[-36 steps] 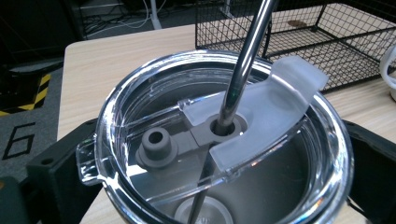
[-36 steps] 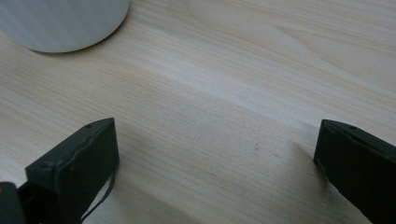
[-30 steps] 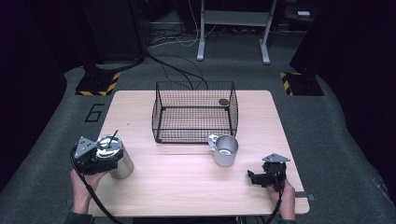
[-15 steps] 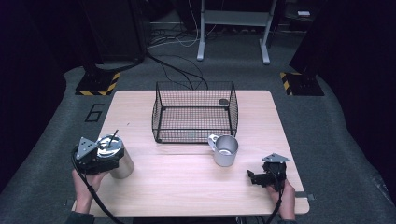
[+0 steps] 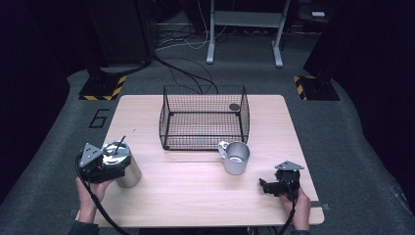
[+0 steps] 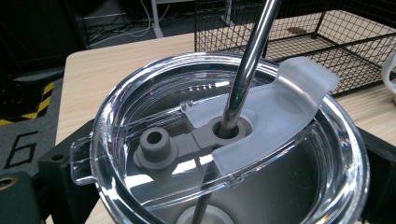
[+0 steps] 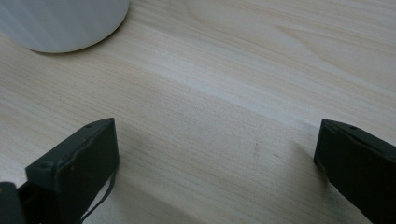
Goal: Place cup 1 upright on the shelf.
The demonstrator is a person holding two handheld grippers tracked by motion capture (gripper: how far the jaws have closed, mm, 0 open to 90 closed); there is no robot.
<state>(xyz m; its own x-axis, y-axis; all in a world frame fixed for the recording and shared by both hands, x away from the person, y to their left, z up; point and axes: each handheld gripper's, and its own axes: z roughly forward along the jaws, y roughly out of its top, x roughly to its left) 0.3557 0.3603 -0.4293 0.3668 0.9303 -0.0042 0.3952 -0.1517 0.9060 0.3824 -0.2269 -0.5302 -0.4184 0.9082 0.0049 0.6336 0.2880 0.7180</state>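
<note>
Near the table's point(image 5: 195, 196) front left corner stands a steel tumbler point(image 5: 128, 174) with a clear lid point(image 6: 224, 154) and a metal straw point(image 6: 245, 70) rising through the lid's hole. The left gripper point(image 5: 105, 166) sits around the tumbler's upper part; in the left gripper view a black jaw shows on each side of the lid, close against its rim, so the gripper appears closed on the tumbler, held by the person's left hand point(image 5: 90, 193) at the front edge. The lid's frosted slider is swung aside from the straw hole, and a grey stopper sits beside it.

Toward the middle of the table, nearer the back edge, is a black wire basket point(image 5: 204, 117), open on top, with a small dark round thing point(image 5: 234, 106) lying in its back right corner. Just in front of the basket's front right corner stands a metal mug point(image 5: 236, 157), its handle turned left toward the basket.

Near the front right corner, the right gripper point(image 5: 274, 186) hangs low over bare wood, held by the right hand point(image 5: 296, 205). Its jaws stand wide apart with nothing between them; the mug's base point(image 7: 60, 23) shows beyond them, well apart.
</note>
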